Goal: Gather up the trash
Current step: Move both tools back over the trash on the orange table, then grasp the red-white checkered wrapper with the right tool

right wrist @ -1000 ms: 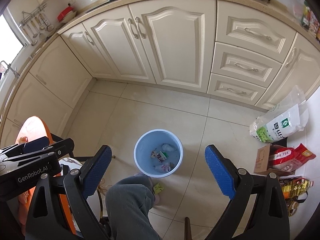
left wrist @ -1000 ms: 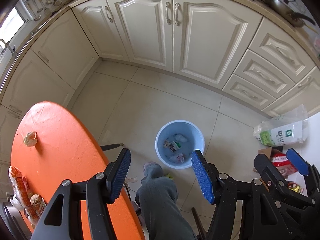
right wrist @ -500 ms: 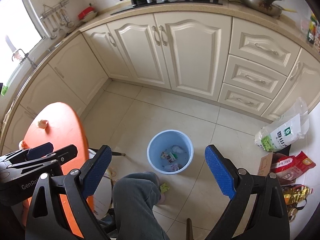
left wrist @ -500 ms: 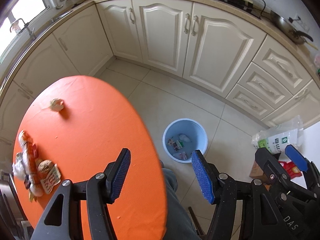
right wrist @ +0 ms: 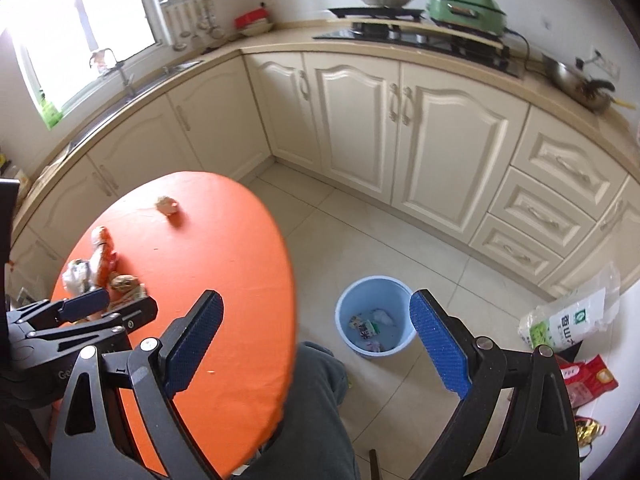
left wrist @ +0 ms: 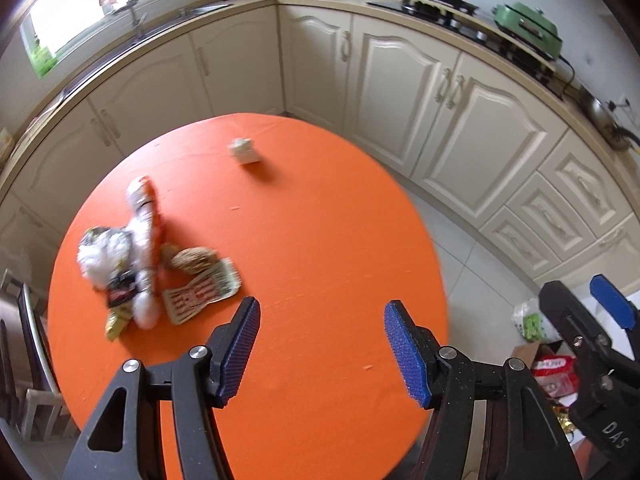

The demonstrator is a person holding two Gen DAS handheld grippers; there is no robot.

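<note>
A round orange table (left wrist: 312,240) carries a pile of wrappers and crumpled packets (left wrist: 140,260) at its left side. A small crumpled scrap (left wrist: 244,151) lies alone near the far edge. My left gripper (left wrist: 320,320) hovers open over the table's near middle, nothing between its blue pads. In the right wrist view the table (right wrist: 224,264) is at left, with the pile (right wrist: 100,272) and the scrap (right wrist: 168,206) on it. My right gripper (right wrist: 316,320) is open and empty above the table's right edge and a person's knee (right wrist: 316,384). The blue bin (right wrist: 376,316) on the floor holds some trash.
Cream cabinets (right wrist: 400,128) curve around the back under a counter with a hob and a green cooker (right wrist: 464,8). A sink and window sit at left. Bags and packets (right wrist: 572,320) lie on the floor at right. A chair (left wrist: 28,320) stands left of the table.
Both grippers swung up and left, away from over the bin toward the table. The table and its trash now fill the left wrist view; the bin has left that view.
</note>
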